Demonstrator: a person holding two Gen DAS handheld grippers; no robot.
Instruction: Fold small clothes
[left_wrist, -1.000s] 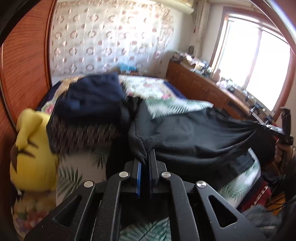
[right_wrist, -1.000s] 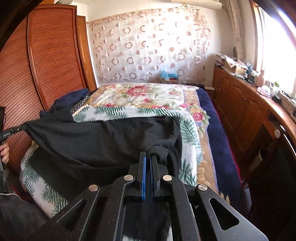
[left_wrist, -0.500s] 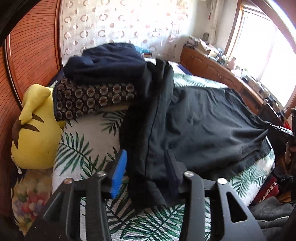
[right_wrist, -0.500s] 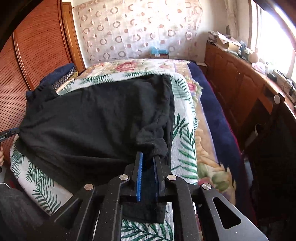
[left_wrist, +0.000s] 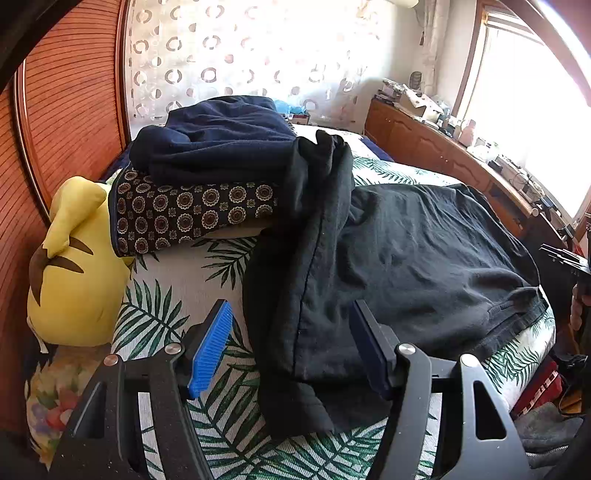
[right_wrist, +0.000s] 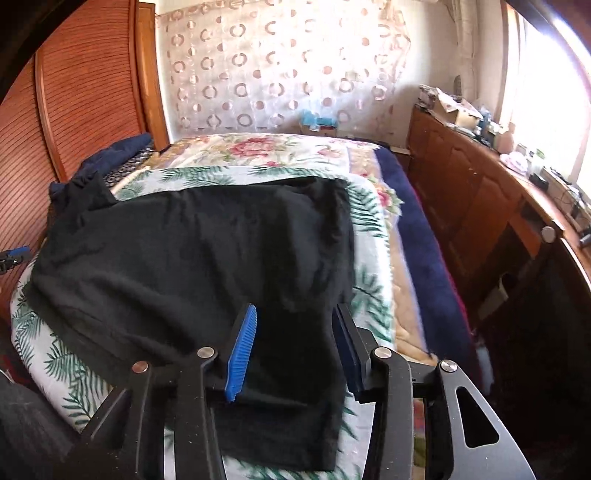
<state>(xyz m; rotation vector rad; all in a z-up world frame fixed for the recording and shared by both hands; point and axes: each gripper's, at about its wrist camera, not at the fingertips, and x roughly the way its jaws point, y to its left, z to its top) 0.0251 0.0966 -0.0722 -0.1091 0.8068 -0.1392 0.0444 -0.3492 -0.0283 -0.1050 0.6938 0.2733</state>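
Since the earlier frames both grippers have come down toward the bed and released: the black garment (left_wrist: 406, 258), then stretched in the air between two clamped grips, now lies spread on the palm-leaf bedspread (left_wrist: 177, 280). The left gripper (left_wrist: 291, 343) has its jaws apart and opening, a folded corner of the garment lying between the pads but not pressed by either. The right gripper (right_wrist: 295, 347) is likewise parted and opening, with a flap of the same cloth between its pads, untouched so far as can be seen. Outward from the left gripper, the garment runs across the near end of the bed, its lower hem toward the near edge; one part of it climbs against a stack of folded clothes (left_wrist: 207, 177) at the left side of the bed, near the wooden wardrobe (left_wrist: 66, 110). A yellow plush toy (left_wrist: 74, 266) sits just beside that stack at the left edge. From the right wrist view the garment covers most of the leaf-print cloth, its far side short of the floral quilt (right_wrist: 266, 151). Judgement: the lay-out step appears complete; the fold itself is not yet begun, and the part riding up the stack may need pulling flat first.
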